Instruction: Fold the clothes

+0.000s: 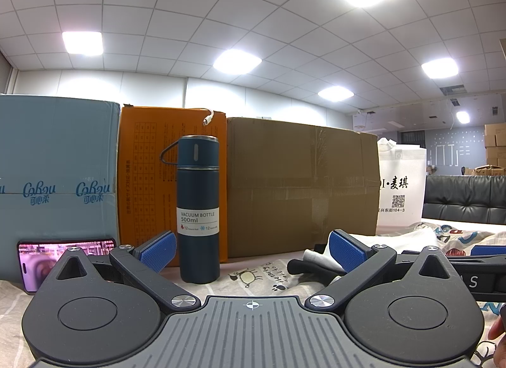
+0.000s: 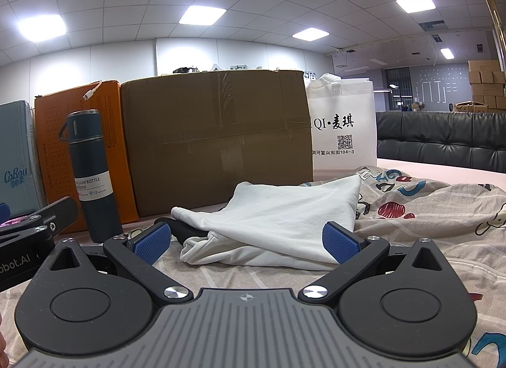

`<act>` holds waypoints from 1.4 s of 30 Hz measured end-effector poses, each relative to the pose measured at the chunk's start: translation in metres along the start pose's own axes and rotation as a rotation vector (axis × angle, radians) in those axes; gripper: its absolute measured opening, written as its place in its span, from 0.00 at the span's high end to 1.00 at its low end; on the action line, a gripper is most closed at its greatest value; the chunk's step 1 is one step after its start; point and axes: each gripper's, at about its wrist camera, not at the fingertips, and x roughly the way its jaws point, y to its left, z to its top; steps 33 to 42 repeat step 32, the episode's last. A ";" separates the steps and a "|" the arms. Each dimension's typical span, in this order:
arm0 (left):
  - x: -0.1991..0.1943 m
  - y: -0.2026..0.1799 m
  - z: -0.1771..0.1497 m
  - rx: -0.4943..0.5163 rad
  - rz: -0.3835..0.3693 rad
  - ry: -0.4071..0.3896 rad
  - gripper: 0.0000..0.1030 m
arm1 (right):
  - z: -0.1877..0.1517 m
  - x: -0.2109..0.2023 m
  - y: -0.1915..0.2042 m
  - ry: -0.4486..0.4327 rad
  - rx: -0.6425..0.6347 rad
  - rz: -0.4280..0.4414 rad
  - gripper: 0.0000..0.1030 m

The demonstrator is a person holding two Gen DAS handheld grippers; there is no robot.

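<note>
- left gripper (image 1: 251,252) sits low over the cartoon-print sheet (image 1: 259,276), jaws spread wide with nothing between the blue pads (image 1: 158,252)
- straight ahead of it, a bit toward its left finger, a dark blue vacuum bottle (image 1: 198,209) stands upright on the sheet
- behind the bottle there's an orange box (image 1: 148,178) with a white cable end (image 1: 208,118) hanging over its top edge, a light blue box (image 1: 57,165) off past the left finger, and a big brown cardboard box (image 1: 300,184) ahead of the right finger
- a phone (image 1: 34,265) with a lit screen is propped on its side just outside the left finger
- right gripper (image 2: 246,243) is also wide open and holding nothing
- the white garment (image 2: 278,222) lies rumpled and partly folded on the sheet right in front of the right gripper's jaws, reaching between the two fingertips; can't tell if the pads touch it
- something dark (image 2: 178,230) pokes out from under the garment's left edge, hard to make out what
- a white tote bag (image 2: 343,127) with black print stands beyond the right finger, next to the cardboard box
- a black sofa (image 2: 442,140) is further back past that
</note>
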 end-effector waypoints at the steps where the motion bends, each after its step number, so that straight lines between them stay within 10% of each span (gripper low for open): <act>1: 0.000 0.000 0.000 0.000 0.000 0.000 0.00 | 0.000 0.000 0.000 0.000 0.000 0.000 0.00; 42: -0.001 -0.001 0.001 -0.002 -0.007 0.000 0.00 | 0.000 0.000 0.000 0.003 0.000 -0.001 0.00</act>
